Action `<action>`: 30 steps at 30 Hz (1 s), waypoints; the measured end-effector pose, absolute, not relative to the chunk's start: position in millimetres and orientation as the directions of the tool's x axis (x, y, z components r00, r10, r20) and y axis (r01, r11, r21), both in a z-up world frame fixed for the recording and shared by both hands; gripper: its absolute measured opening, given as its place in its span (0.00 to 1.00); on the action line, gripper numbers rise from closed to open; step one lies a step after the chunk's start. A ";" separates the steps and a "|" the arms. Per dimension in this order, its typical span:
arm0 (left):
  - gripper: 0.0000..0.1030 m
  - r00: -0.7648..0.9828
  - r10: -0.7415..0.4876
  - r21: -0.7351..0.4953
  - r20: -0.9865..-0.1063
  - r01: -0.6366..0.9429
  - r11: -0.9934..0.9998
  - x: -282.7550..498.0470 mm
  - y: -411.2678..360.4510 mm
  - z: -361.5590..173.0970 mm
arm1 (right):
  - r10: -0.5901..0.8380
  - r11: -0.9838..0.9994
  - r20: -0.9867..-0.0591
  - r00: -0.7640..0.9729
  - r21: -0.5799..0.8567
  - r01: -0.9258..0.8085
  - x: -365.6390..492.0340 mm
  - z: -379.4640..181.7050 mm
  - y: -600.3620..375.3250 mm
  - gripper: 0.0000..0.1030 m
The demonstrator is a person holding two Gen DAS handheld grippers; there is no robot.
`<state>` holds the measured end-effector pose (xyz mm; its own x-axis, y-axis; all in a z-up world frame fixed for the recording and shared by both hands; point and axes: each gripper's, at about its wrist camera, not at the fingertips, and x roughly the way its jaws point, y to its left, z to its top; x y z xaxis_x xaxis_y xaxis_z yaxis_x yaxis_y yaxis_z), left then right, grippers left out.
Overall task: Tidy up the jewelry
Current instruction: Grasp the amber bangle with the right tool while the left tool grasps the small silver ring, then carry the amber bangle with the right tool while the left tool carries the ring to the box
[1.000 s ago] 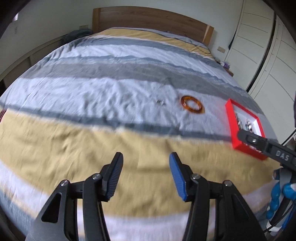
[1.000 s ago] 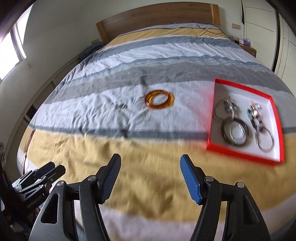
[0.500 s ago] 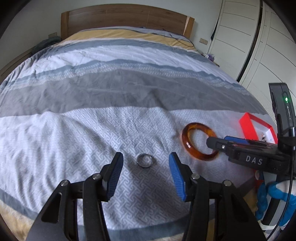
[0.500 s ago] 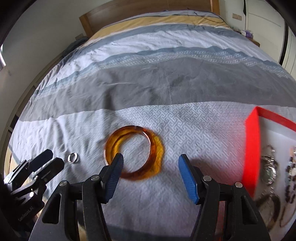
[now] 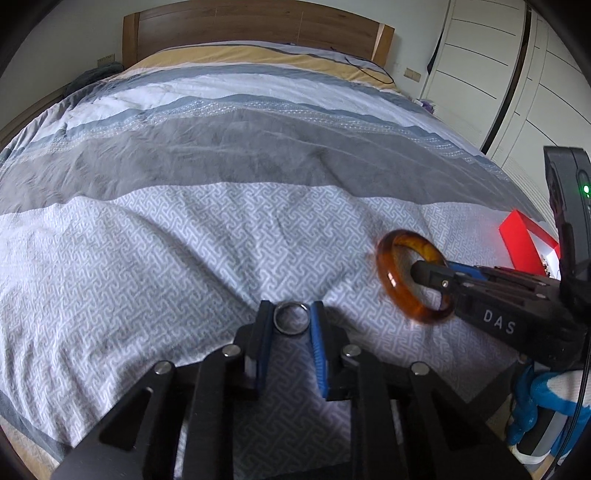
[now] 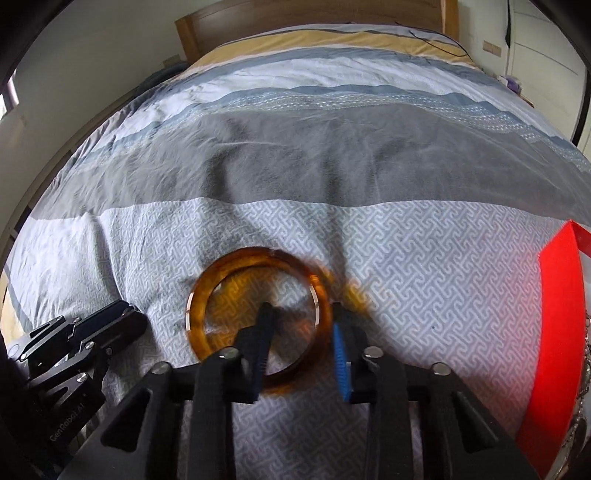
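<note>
A small silver ring (image 5: pixel 291 318) sits between the fingertips of my left gripper (image 5: pixel 291 317), which is shut on it just over the patterned bedcover. An amber bangle (image 6: pixel 255 317) is tilted up off the bedcover; my right gripper (image 6: pixel 301 325) is closed on its right rim, with one finger inside the hoop and one outside. The bangle (image 5: pixel 410 275) and the right gripper (image 5: pixel 430 273) also show at the right of the left wrist view. The left gripper's body (image 6: pixel 74 347) shows at the lower left of the right wrist view.
A red tray (image 6: pixel 557 332) with white lining holds several jewelry pieces at the right edge; its corner (image 5: pixel 521 240) shows in the left wrist view. The striped bedcover (image 5: pixel 221 206) runs back to a wooden headboard (image 5: pixel 255 29). White wardrobe doors (image 5: pixel 517 66) stand on the right.
Both grippers came down to the bedcover and closed: the left on the silver ring, the right on the bangle's rim, which has tilted up off the cover.
</note>
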<state>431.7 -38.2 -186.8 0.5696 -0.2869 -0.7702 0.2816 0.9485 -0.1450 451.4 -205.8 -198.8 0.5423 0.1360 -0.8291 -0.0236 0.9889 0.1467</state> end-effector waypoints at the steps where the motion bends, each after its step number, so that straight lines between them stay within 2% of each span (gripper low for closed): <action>1: 0.18 0.571 -0.286 -0.143 -0.769 0.283 0.948 430.5 -38.3 -185.1 | 0.145 0.987 -0.828 0.541 0.156 -0.027 452.8 -198.4 -206.2 0.13; 13: 0.18 0.585 -0.283 -0.152 -0.760 0.263 0.953 406.6 -36.8 -153.2 | 0.198 0.979 -0.759 0.621 0.188 -0.082 417.2 -142.8 -202.7 0.10; 18: 0.18 0.590 -0.324 -0.174 -0.739 0.298 0.939 390.1 -51.3 -127.8 | 0.187 0.978 -0.724 0.664 0.197 -0.061 392.2 -110.3 -220.3 0.10; 24: 0.18 0.554 -0.423 -0.211 -0.717 0.406 0.889 363.8 -105.8 -106.0 | 0.115 0.985 -0.717 0.687 0.174 0.018 350.8 -91.6 -282.1 0.10; 30: 0.18 0.482 -0.517 -0.251 -0.708 0.512 0.821 336.2 -171.8 -102.1 | -0.043 0.983 -0.759 0.650 0.083 0.161 303.7 -104.9 -366.2 0.10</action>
